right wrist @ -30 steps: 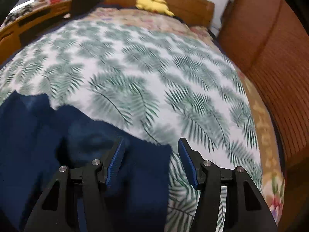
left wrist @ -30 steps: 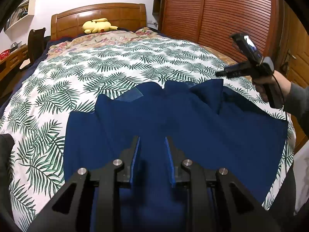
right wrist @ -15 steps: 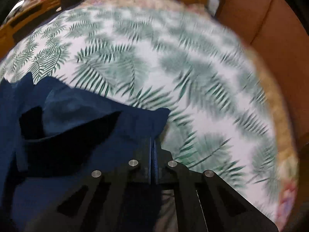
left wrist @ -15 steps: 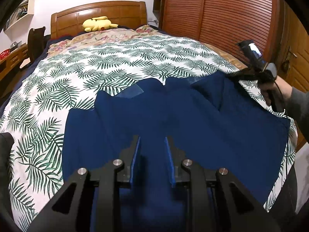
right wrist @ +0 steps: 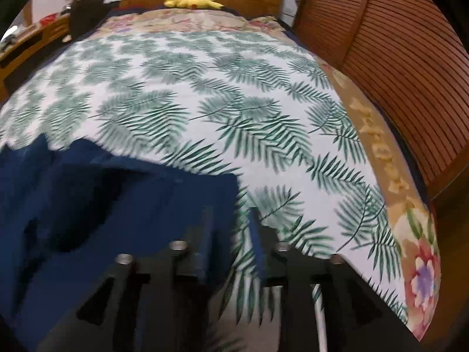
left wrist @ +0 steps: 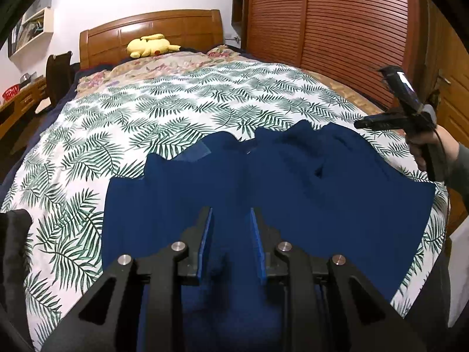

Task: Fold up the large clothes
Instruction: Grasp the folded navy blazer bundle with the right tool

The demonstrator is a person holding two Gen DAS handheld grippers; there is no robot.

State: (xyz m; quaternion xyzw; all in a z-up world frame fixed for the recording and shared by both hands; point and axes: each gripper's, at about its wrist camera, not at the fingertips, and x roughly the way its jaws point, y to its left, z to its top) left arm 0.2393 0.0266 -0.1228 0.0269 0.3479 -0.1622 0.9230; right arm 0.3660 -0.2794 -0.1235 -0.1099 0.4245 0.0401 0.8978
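Observation:
A large dark blue garment (left wrist: 263, 193) lies spread on the near half of the palm-leaf bedspread (left wrist: 152, 111), rumpled at its far right. My left gripper (left wrist: 230, 214) hovers over the garment's near middle, its pads a little apart with no cloth pinched between them. In the left wrist view a hand holds my right gripper (left wrist: 359, 123) just above the garment's far right edge. In the blurred right wrist view the right gripper (right wrist: 231, 214) has its jaws opening; only bedspread (right wrist: 205, 88) shows between them, and the garment's corner (right wrist: 181, 193) lies beside the left finger.
A yellow plush toy (left wrist: 149, 48) rests by the wooden headboard (left wrist: 152, 29). Slatted wardrobe doors (left wrist: 337, 35) run along the bed's right side. A desk (left wrist: 17, 105) and a dark chair (left wrist: 58, 79) stand to the left. Dark fabric (left wrist: 13, 249) lies at the near left.
The right gripper dropped onto the garment's far right edge and shut on it, then let go and drew off to the right with jaws apart. That edge now lies rumpled. The left gripper hardly moved.

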